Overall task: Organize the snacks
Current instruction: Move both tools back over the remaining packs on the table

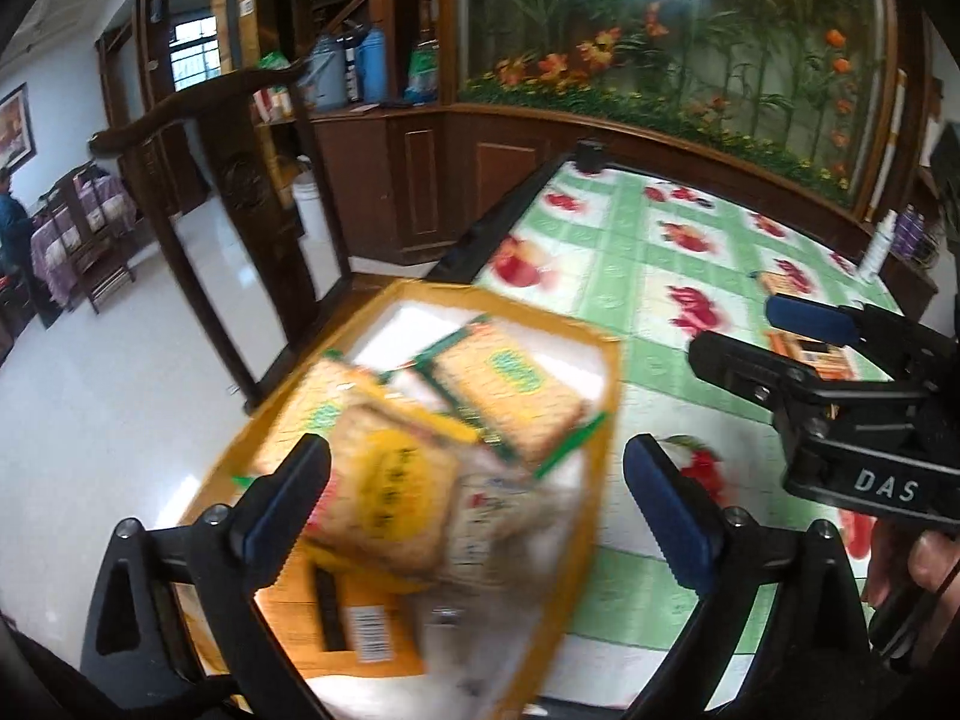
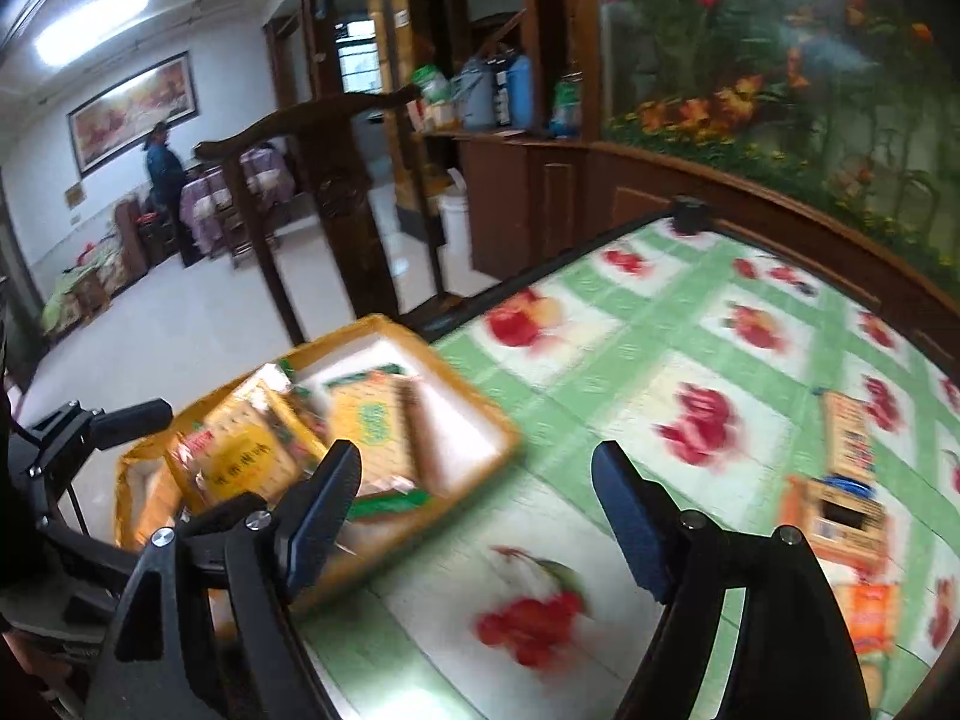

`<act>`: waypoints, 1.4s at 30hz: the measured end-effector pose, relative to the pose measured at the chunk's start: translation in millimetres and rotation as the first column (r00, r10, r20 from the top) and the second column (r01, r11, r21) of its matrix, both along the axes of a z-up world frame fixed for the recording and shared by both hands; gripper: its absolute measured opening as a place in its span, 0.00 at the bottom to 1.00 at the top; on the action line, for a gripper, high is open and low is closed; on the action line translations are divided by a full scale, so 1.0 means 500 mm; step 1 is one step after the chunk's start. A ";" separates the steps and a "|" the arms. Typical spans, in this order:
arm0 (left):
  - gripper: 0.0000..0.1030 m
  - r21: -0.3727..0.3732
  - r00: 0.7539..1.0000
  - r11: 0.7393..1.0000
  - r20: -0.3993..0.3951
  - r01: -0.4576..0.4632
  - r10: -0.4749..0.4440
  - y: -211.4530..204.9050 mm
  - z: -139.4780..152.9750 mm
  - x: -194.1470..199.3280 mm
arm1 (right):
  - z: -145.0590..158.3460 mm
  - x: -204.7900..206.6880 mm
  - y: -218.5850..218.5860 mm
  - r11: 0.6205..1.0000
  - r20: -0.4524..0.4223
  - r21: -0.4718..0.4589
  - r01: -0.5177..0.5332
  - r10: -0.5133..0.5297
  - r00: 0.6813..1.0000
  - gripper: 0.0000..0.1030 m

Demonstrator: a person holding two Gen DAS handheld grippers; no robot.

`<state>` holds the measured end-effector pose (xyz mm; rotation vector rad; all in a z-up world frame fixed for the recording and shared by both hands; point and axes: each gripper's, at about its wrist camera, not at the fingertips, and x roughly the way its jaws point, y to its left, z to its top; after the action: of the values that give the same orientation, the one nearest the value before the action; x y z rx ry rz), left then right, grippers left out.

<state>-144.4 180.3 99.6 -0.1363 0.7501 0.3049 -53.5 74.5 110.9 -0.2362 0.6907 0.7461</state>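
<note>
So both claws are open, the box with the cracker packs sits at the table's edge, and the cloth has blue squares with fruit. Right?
Not quite: the cloth has green squares, not blue, as the right wrist view shows. The rest holds: the left claw and right claw are both open with nothing gripped, and the box with the cracker packs sits at the table's edge.
</note>
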 end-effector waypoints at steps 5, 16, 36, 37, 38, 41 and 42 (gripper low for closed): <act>0.96 -0.024 0.995 0.995 -0.018 0.097 -0.098 -0.082 -0.009 0.046 | -0.012 0.011 -0.122 0.992 -0.010 -0.005 0.125 -0.125 0.992 0.78; 0.96 -0.060 0.963 0.967 -0.087 0.249 -0.253 -0.242 -0.045 0.142 | -0.084 0.028 -0.381 0.921 -0.112 -0.050 0.386 -0.389 0.914 0.78; 0.96 -0.071 0.917 0.934 -0.181 0.350 -0.357 -0.368 -0.073 0.329 | -0.123 0.081 -0.514 0.878 -0.176 -0.104 0.468 -0.479 0.860 0.79; 0.96 -0.083 0.914 0.933 -0.184 0.351 -0.361 -0.372 -0.077 0.333 | -0.124 0.080 -0.526 0.873 -0.188 -0.095 0.479 -0.488 0.852 0.79; 0.96 -0.097 0.911 0.930 -0.189 0.355 -0.368 -0.375 -0.081 0.338 | -0.126 0.079 -0.535 0.868 -0.201 -0.091 0.488 -0.495 0.845 0.79; 0.96 -0.115 0.901 0.922 -0.196 0.370 -0.386 -0.393 -0.087 0.347 | -0.136 0.072 -0.539 0.879 -0.225 -0.093 0.468 -0.476 0.850 0.79; 0.96 -0.114 0.899 0.920 -0.196 0.375 -0.391 -0.400 -0.087 0.348 | -0.139 0.072 -0.536 0.882 -0.229 -0.097 0.462 -0.471 0.852 0.79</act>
<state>29.8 -19.7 56.3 -0.0217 0.9849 -0.0878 -17.4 -193.5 41.4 -0.0019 0.9575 0.2924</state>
